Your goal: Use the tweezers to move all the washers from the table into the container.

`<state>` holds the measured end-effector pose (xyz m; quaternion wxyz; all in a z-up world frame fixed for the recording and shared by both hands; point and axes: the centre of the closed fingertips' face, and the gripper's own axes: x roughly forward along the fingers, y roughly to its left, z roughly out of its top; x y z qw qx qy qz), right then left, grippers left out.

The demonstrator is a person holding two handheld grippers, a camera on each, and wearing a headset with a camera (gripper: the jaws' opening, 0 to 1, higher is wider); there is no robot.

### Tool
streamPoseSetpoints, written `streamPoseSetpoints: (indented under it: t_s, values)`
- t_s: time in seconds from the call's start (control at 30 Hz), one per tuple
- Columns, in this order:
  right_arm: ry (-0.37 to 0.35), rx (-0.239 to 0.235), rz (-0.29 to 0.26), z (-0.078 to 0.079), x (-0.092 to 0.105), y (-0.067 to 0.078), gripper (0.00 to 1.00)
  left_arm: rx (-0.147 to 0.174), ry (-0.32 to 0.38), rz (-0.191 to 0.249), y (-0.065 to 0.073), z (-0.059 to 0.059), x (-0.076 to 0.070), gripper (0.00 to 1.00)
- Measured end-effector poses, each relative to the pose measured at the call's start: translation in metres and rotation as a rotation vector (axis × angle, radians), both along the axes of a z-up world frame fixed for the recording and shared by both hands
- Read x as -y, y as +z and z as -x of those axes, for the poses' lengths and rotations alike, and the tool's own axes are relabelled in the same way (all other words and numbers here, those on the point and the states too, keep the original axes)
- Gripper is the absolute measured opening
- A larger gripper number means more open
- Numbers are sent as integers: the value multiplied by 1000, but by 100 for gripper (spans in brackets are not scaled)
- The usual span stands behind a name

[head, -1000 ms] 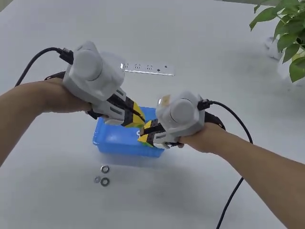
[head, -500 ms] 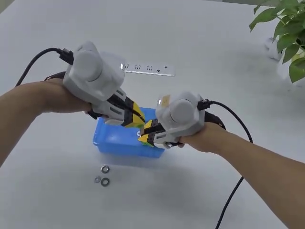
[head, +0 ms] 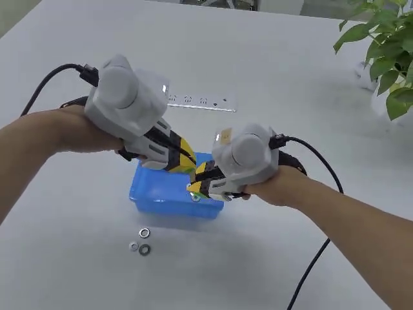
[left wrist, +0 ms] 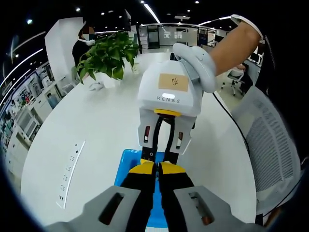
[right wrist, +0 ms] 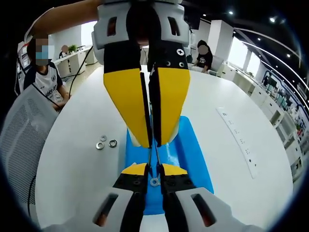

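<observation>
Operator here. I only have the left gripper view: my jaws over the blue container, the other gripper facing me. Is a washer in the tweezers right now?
Observer: Yes. In the right gripper view a washer sits at the tip of the tweezers, between the right gripper's close-set jaws, above the blue container.
Operator: How many are on the table?
Observer: Three loose washers, clustered on the table on the person's side of the blue container in the head view.
Operator: Are the tweezers seated in my jaws?
Observer: They run straight out from between the left gripper's shut yellow jaws.
</observation>
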<state>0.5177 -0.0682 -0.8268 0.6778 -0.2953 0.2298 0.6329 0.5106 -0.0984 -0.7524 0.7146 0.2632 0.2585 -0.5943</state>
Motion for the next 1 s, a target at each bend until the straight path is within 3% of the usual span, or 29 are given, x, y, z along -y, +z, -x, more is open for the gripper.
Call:
streamPoseSetpoints:
  t_s: [0.6, 1.0]
  values:
    - [30, 37, -10, 28, -10, 21, 12, 13, 6, -20, 20, 29, -10, 6]
    - [63, 27, -15, 54, -22, 20, 12, 5, 35, -26, 18, 54, -24, 6]
